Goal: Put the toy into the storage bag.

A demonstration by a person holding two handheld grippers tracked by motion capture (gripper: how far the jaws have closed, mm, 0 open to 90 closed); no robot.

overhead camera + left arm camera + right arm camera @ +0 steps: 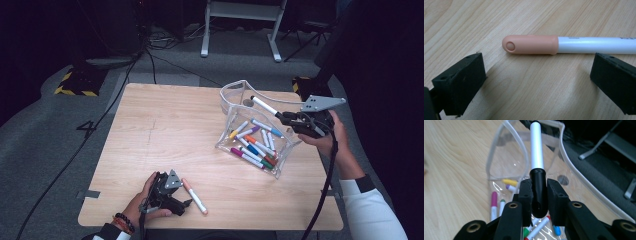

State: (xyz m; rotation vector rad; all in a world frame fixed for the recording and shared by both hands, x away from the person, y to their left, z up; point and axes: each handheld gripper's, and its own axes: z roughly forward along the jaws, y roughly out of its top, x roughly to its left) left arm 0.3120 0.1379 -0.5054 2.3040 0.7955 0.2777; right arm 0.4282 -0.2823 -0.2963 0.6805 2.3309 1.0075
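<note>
High view: my left tool (186, 202) sits at about 7 o'clock on the wooden surface (165, 135), near the front edge, my hand (142, 200) wrapped round it. A peach-capped marker (194, 196) lies flat on the surface just beside it, on its 3 o'clock side, running roughly 11 to 5. My right tool (280, 116) is at about 3 o'clock, held above the clear pouch (250, 132), and pinches a black-capped marker (264, 105) whose white barrel points toward 10 o'clock over the pouch mouth. The pouch stands open on the surface with a heap of coloured markers (255, 145) inside. My right hand (332, 135) is at the surface's right edge.

Left gripper view: tool spread wide, jaws well apart at lower left and lower right, nothing between them. The peach-capped marker (564, 45) lies crosswise just beyond the jaw tips, cap end toward 9 o'clock, white barrel running off at 3 o'clock. It rests on the surface (529, 85); jaws not touching it.

Right gripper view: tool pressed onto the cap of the black-capped marker (537, 152), cap clamped between both jaws, barrel sticking out toward 12 o'clock. Its far end is level with the rim of the clear pouch (506, 142). Coloured markers (510, 182) show through the pouch wall below, at 6 to 8 o'clock of the barrel.
</note>
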